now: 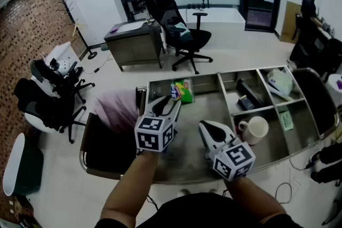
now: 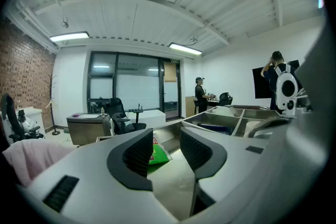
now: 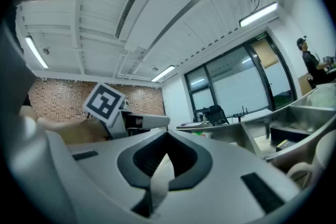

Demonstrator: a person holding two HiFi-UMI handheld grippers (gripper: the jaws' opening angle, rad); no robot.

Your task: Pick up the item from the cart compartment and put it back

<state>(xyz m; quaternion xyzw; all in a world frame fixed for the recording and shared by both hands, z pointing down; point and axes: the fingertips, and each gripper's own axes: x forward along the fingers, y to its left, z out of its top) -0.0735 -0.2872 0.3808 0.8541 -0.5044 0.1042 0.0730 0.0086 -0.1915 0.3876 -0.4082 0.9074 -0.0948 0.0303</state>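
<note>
While 1 mug [image 1: 255,129] stands upright, 1 green packet [image 1: 184,91] lies apart.

The packet [image 1: 184,91] lies in the cart's [image 1: 187,160] large compartment, just ahead of the left gripper [image 1: 172,101]. The right gripper [image 1: 207,126] is beside it, on its right. The mug [image 1: 256,128] stands further right, in the next compartment.

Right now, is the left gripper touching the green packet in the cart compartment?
Apart. The left gripper view shows the left gripper with open jaws short of the green packet, and bare compartment floor lies between them and it.
</note>
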